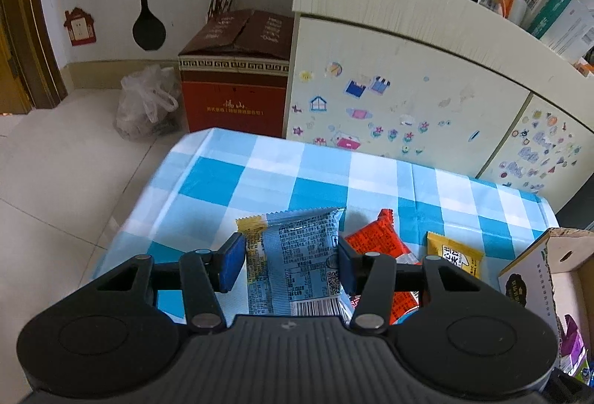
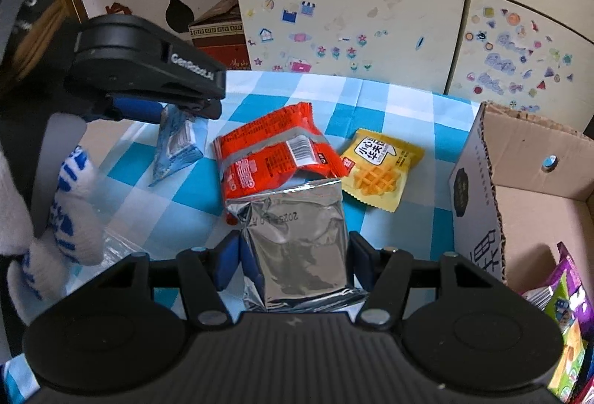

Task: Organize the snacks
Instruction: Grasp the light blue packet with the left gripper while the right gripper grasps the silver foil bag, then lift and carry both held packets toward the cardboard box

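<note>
Seen from the left wrist, at nine o'clock of the view: pale floor tiles, a clear plastic bag (image 1: 146, 103) and a red-brown carton (image 1: 234, 85) against the wall. At six o'clock, left gripper (image 1: 291, 261) clenched on a light blue snack packet (image 1: 300, 252), blue pads (image 1: 233, 263) pressing both long edges, packet lifted off the blue-checked tablecloth (image 1: 260, 174) (a yellow-tipped wrapper end peeks out behind its top-left corner). Just to three o'clock of that packet, a red packet (image 1: 375, 240) flat on the cloth, partly under the right finger; further toward three o'clock, a yellow waffle packet (image 1: 453, 255), then the rim of a cardboard box (image 1: 549, 255) at the table's edge. Across twelve o'clock, a cream cupboard (image 1: 408, 70) covered in stickers.

Seen from the right wrist, at nine o'clock: a white-and-blue gloved hand (image 2: 67, 218) carrying the left gripper, blue packet hanging edge-on from it. At centre, the red packet lying flat, the yellow one touching it at its three o'clock. At six o'clock, right gripper (image 2: 291, 259) grasping a silver foil packet (image 2: 297, 237), pads against its sides, its top edge overlapping the red packet. At three o'clock, the open box, colourful packets (image 2: 568, 296) already inside.
</note>
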A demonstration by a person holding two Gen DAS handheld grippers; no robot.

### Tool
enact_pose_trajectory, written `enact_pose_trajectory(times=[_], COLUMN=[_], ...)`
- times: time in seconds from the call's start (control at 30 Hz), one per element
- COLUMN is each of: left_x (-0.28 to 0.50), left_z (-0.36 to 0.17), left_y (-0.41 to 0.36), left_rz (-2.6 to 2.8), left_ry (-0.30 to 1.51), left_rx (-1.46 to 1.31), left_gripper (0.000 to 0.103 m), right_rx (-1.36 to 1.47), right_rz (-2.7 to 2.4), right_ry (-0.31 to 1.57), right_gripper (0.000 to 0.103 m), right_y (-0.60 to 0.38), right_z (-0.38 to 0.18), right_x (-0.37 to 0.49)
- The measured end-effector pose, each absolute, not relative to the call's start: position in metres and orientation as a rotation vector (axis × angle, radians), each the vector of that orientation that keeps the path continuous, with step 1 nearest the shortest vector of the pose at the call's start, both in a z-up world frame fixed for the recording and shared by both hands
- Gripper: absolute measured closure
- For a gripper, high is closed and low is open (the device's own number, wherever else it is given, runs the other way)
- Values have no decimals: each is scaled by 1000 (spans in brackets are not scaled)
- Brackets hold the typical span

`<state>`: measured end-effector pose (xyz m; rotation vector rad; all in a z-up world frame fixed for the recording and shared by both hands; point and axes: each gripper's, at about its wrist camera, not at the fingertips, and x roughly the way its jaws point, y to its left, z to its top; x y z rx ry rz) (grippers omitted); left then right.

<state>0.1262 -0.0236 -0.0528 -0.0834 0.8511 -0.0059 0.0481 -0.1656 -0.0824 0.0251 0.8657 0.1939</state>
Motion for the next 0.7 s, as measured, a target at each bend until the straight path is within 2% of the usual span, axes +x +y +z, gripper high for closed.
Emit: enact_pose_trajectory(times=[0.7], left_x=[103], left_z=[-11], left_y=[-25], left_rz=[-11], left_ry=[758], left_rx=[-52], left_gripper=[47], right_rx=[58], right_rz=[184], right_ry=[795], right_gripper=[41], right_y=[-173], right_z=[-46], right_x=[38])
